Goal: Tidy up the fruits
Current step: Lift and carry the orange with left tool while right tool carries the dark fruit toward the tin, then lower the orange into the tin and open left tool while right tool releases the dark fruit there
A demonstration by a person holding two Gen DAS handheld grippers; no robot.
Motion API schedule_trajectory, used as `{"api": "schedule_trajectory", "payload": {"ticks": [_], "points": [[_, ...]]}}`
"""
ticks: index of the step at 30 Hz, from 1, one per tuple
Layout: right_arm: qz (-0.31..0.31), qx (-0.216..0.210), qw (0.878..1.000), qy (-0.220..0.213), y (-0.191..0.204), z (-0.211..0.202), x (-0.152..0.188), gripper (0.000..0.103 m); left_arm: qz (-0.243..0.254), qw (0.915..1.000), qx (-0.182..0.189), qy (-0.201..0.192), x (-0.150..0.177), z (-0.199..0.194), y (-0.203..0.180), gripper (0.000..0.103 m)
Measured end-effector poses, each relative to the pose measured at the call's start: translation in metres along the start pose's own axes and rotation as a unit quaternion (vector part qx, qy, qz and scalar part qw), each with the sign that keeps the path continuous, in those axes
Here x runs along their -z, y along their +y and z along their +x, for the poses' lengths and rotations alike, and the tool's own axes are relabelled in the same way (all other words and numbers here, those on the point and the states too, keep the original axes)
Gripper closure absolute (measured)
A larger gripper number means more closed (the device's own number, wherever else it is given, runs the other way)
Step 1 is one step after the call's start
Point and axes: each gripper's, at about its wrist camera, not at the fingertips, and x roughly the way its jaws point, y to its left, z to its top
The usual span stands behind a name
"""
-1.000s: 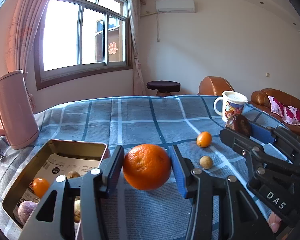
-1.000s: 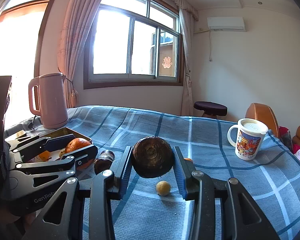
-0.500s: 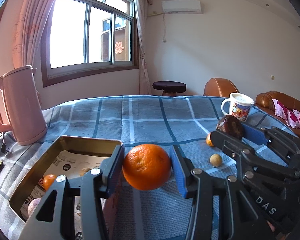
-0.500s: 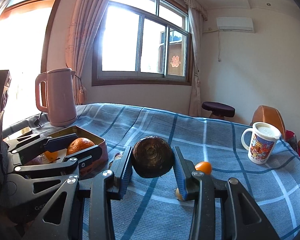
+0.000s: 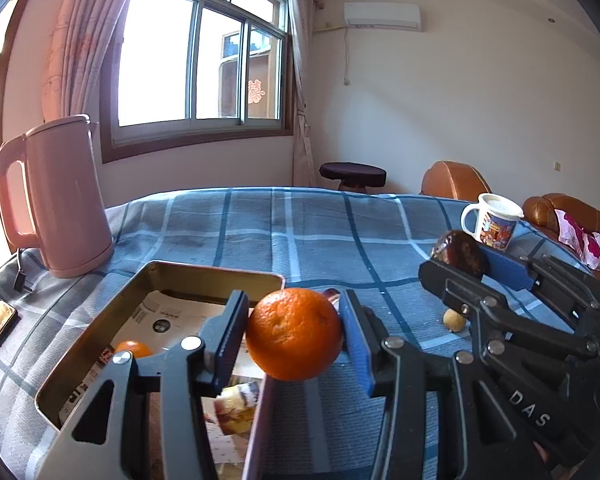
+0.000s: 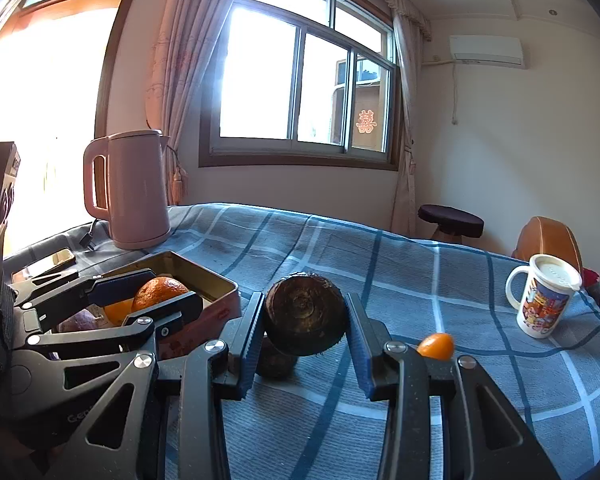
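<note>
Both grippers have swung toward the open metal tin (image 5: 204,276) on the blue plaid surface (image 5: 320,236). The left gripper (image 5: 294,336), fingers pinching a large orange (image 5: 294,334), now hangs at the tin's near rim; the right gripper (image 6: 304,320) follows, clamping a dark brown round fruit (image 6: 304,314). A drop into the tin looks imminent, while a kumquat (image 6: 436,346) waits outside.

The tabletop (image 5: 260,240) wore a blue cloth crossed by darker blue and pale white check lines. The kettle (image 5: 56,200) was plain pink, the tin (image 5: 204,274) gold-toned inside. A bright orange fruit (image 5: 294,334) sat between blue pads, a dark brown fruit (image 6: 304,314) likewise. The mug (image 6: 542,300) was white with a multicoloured cartoon print, the small citrus (image 6: 436,346) orange
</note>
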Motion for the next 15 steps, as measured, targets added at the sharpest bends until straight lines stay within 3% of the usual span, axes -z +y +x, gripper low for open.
{"api": "schedule_trajectory", "payload": {"ticks": [15], "points": [[-0.018, -0.021, 1.000, 0.010, 0.030, 0.017, -0.007, 0.062, -0.025, 0.9995, -0.017, 0.007, 0.003, -0.003, 0.035, 0.054]]}}
